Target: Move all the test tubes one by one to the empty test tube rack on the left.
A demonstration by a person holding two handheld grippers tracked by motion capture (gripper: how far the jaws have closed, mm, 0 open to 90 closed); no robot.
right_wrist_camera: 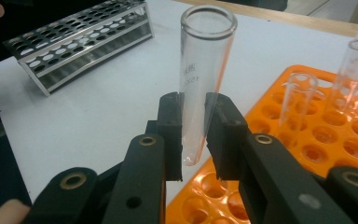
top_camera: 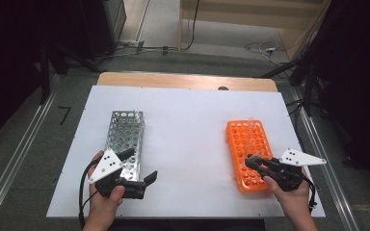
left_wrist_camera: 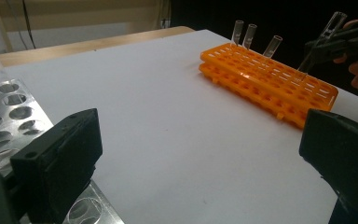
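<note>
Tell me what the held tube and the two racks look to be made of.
Test tube in the right tongs: clear, glossy, probably glass; the table shows through it. Orange rack: likely moulded plastic, evenly coloured with a soft sheen. Silver rack: apparently sheet metal, bright and reflective, with punched round holes.

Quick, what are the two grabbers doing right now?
Left gripper: open, holding nothing, beside the metal rack.
Right gripper: shut on a glass test tube over the orange rack.
</note>
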